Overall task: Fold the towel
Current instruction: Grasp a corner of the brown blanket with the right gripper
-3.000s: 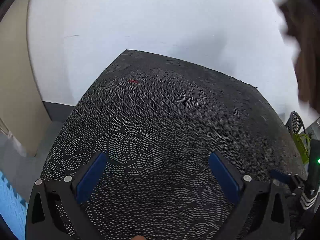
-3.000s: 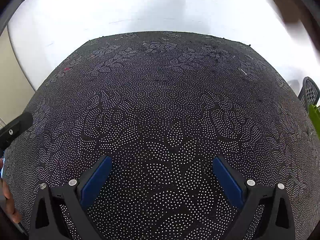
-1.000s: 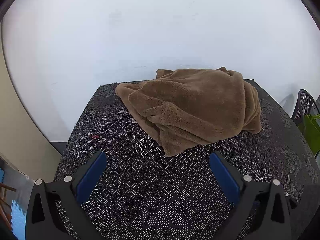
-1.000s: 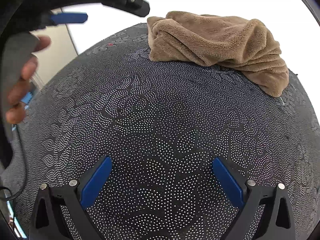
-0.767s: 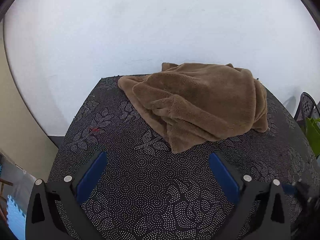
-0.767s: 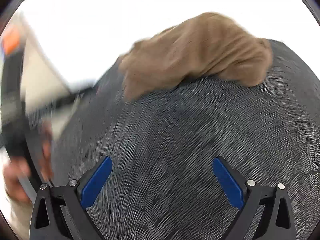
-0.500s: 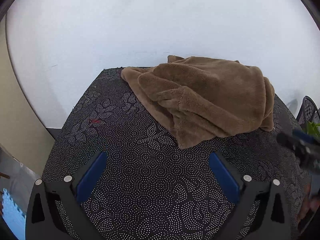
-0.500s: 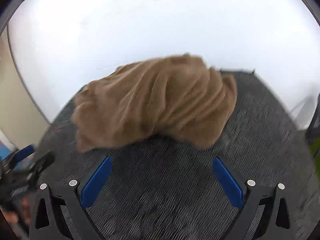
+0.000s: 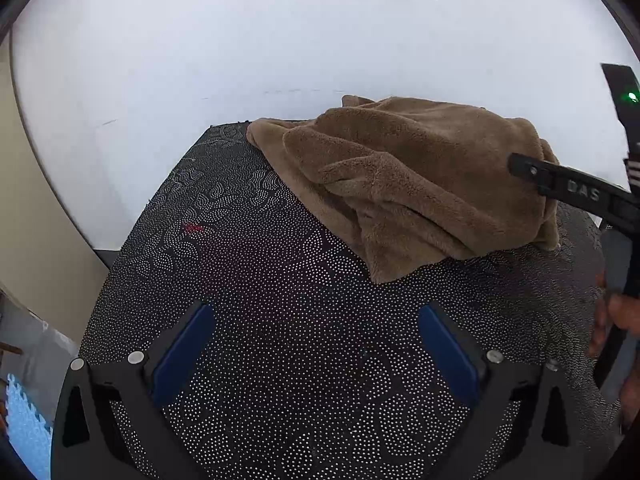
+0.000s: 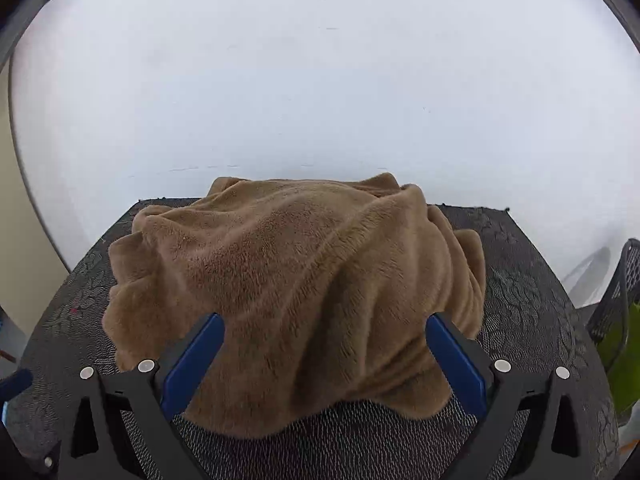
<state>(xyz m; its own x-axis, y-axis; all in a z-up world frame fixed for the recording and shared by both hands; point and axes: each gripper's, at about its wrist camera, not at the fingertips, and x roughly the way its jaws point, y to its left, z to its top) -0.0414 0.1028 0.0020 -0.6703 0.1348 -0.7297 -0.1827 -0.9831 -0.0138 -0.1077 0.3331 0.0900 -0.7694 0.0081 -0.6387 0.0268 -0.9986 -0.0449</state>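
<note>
The right gripper [image 10: 324, 356] had swung in over the towel [image 10: 296, 292], its blue pads spread wide on either side of the near hem, gripping nothing. The left gripper [image 9: 316, 344] hung equally wide open above bare table [image 9: 256, 264], short of the towel. Three seconds before, the table held no towel; now the plush brown heap lay crumpled at the table's far edge by the white wall [image 10: 320, 80], so it probably needs spreading first.
</note>
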